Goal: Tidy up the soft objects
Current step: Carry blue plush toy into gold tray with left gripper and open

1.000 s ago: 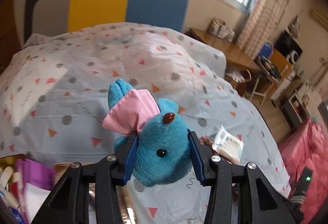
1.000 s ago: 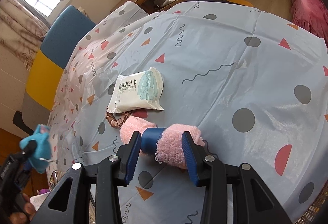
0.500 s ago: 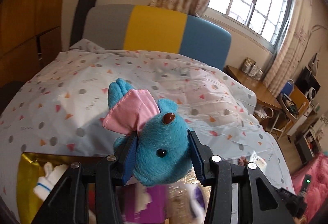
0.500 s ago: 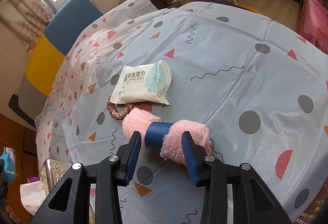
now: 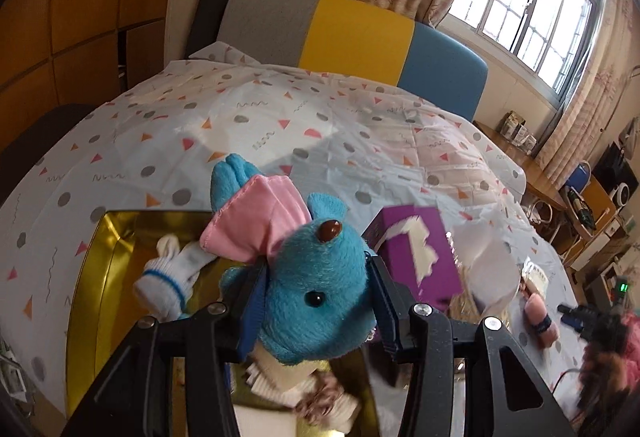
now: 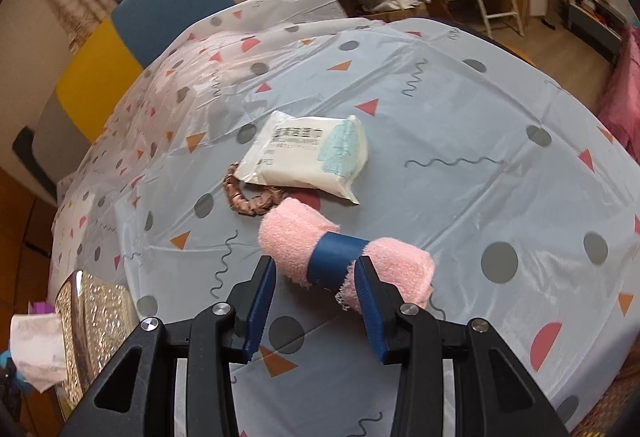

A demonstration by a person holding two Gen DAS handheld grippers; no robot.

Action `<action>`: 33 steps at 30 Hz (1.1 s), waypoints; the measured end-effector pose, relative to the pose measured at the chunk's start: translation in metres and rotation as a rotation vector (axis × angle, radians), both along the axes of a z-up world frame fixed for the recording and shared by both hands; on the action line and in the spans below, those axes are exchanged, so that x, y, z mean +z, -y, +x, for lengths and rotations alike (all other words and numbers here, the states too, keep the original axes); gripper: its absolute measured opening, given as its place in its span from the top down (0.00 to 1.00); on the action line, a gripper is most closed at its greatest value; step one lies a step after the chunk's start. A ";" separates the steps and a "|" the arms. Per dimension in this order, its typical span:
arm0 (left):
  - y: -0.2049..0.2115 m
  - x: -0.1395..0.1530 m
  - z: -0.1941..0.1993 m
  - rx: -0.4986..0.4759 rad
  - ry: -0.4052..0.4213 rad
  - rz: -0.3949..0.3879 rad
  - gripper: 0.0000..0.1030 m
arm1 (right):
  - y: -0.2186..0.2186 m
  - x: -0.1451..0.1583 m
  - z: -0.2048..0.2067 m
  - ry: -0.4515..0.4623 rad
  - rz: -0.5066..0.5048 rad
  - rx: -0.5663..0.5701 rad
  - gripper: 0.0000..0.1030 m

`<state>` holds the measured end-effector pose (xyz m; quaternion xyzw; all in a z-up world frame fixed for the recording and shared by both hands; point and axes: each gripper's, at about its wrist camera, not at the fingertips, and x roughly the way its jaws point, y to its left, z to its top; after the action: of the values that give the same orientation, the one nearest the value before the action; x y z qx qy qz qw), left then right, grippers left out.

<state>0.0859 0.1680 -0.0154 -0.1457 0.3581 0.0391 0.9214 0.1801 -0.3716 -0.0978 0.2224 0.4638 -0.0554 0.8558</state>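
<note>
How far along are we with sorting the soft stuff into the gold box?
Done: a white glove and some folded cloths already lie in the gold box. In hand: the left claw grips the blue plush above the box; the right claw is open around the pink towel roll, not closed on it. Left: the towel roll, the brown scrunchie and maybe the wipes pack on the bed.
</note>
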 end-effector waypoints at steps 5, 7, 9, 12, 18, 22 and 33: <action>-0.009 -0.013 -0.025 0.000 -0.012 0.013 0.52 | 0.000 0.021 0.015 -0.010 -0.112 0.178 0.42; -0.012 -0.017 -0.033 -0.001 -0.022 0.006 0.52 | -0.005 0.020 0.023 -0.058 -0.181 0.264 0.41; -0.013 -0.022 -0.036 0.003 -0.039 0.002 0.52 | -0.013 0.012 0.029 -0.107 -0.227 0.343 0.41; -0.015 -0.028 -0.041 0.008 -0.055 -0.003 0.52 | -0.027 -0.009 0.040 -0.197 -0.326 0.405 0.41; -0.017 -0.031 -0.049 0.016 -0.068 -0.011 0.51 | -0.037 -0.055 0.051 -0.315 -0.460 0.390 0.44; -0.025 -0.035 -0.060 0.035 -0.079 -0.013 0.51 | -0.037 -0.055 0.044 -0.266 -0.424 0.328 0.56; -0.078 -0.051 -0.088 0.200 -0.113 0.005 0.50 | -0.021 -0.058 0.027 -0.223 -0.341 0.246 0.57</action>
<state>-0.0021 0.2464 -0.0668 -0.1759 0.3931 0.1399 0.8916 0.2069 -0.3508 -0.1553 0.0089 0.5628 -0.0526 0.8249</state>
